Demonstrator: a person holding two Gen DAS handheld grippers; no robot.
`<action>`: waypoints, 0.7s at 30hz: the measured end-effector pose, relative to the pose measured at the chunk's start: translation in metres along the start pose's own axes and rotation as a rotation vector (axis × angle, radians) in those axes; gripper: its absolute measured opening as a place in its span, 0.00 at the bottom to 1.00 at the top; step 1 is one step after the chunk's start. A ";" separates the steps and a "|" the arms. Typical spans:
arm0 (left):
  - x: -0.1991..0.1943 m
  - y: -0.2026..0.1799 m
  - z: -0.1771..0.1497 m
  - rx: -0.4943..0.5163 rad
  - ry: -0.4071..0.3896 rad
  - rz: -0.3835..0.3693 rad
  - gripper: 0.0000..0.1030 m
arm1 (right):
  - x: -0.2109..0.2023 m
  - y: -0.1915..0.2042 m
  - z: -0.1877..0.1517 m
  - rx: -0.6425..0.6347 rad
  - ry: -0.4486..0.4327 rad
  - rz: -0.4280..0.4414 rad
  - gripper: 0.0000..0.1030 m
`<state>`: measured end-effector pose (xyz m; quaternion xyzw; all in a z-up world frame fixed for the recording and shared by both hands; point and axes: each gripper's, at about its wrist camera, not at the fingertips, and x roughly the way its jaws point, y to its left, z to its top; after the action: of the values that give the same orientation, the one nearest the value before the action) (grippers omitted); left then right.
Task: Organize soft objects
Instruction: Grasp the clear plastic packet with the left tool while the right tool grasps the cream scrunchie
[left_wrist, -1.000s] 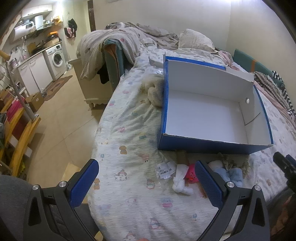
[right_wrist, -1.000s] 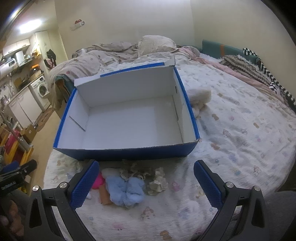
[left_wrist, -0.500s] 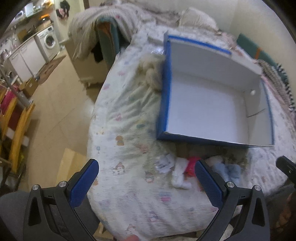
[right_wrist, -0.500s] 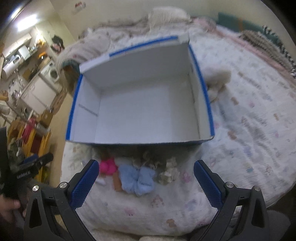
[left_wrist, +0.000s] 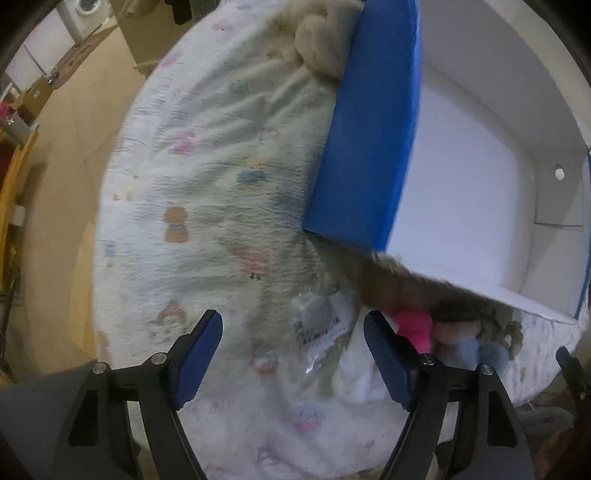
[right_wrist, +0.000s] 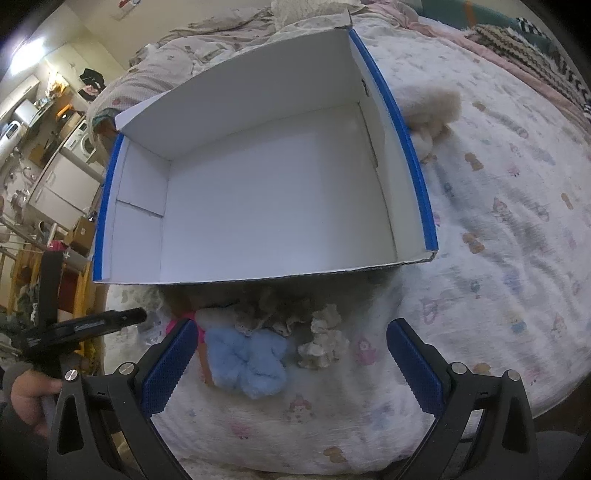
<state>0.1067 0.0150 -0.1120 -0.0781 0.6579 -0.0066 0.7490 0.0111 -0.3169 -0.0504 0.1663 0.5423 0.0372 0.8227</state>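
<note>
An empty blue box with a white inside (right_wrist: 266, 206) lies open on the bed; it also shows in the left wrist view (left_wrist: 369, 147). A pile of small soft things lies before its near wall: a light blue fluffy piece (right_wrist: 247, 358), a cream lacy piece (right_wrist: 325, 339), a pink piece (left_wrist: 413, 325), a white piece (left_wrist: 358, 373) and a clear labelled bag (left_wrist: 317, 325). My left gripper (left_wrist: 293, 350) is open just above the bag. My right gripper (right_wrist: 291, 365) is open just above the blue piece. A cream plush (right_wrist: 432, 110) lies beside the box.
The bed's patterned sheet (right_wrist: 498, 221) spreads to the right. The bed edge drops to a tan floor (left_wrist: 66, 147) on the left. Rumpled bedding and pillows (right_wrist: 207, 44) lie beyond the box. Cabinets and a washing machine (right_wrist: 85, 144) stand far left.
Both grippers have moved forward and down toward the pile in front of the box. The left wrist view is now much closer to the bed. Both stay open.
</note>
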 end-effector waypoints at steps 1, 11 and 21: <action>0.005 -0.001 0.001 -0.003 0.005 0.000 0.75 | 0.002 -0.002 0.000 0.007 0.006 0.001 1.00; 0.039 -0.001 -0.003 0.012 0.047 -0.027 0.22 | 0.011 -0.025 0.003 0.098 0.051 0.026 1.00; -0.016 0.004 -0.021 0.075 -0.052 -0.035 0.21 | 0.068 -0.023 0.003 0.067 0.240 -0.039 0.41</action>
<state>0.0839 0.0184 -0.0989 -0.0618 0.6360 -0.0421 0.7681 0.0387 -0.3230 -0.1166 0.1775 0.6410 0.0228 0.7464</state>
